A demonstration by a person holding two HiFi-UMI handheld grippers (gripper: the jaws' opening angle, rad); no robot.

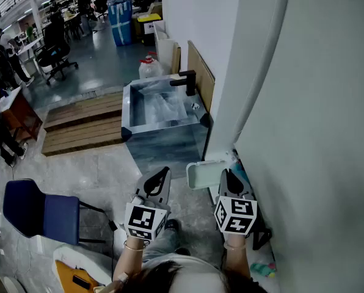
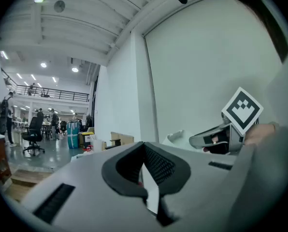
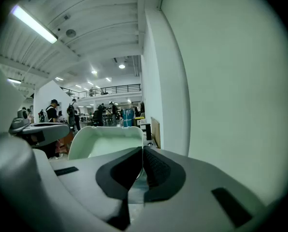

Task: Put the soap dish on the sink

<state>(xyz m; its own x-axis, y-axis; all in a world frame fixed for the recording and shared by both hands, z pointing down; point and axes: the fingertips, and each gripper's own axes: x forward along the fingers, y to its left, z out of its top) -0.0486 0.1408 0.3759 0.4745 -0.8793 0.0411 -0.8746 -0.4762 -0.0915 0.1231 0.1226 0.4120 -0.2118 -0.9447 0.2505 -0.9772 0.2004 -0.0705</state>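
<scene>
Head view: right tool [image 1: 227, 174] holds a pale, rounded-rectangular plastic soap dish [image 1: 204, 174] near the glossy grey, square-walled sink [image 1: 163, 142].

Left gripper view: left tool [image 2: 144, 148] closed, empty.

Right gripper view: jaws pinch the dish's smooth rim.

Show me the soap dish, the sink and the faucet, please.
soap dish [image 1: 204, 176]: head view, its pale inner floor.
sink [image 1: 167, 146]: head view, its front wall.
faucet [image 1: 190, 83]: head view, its black body.
</scene>
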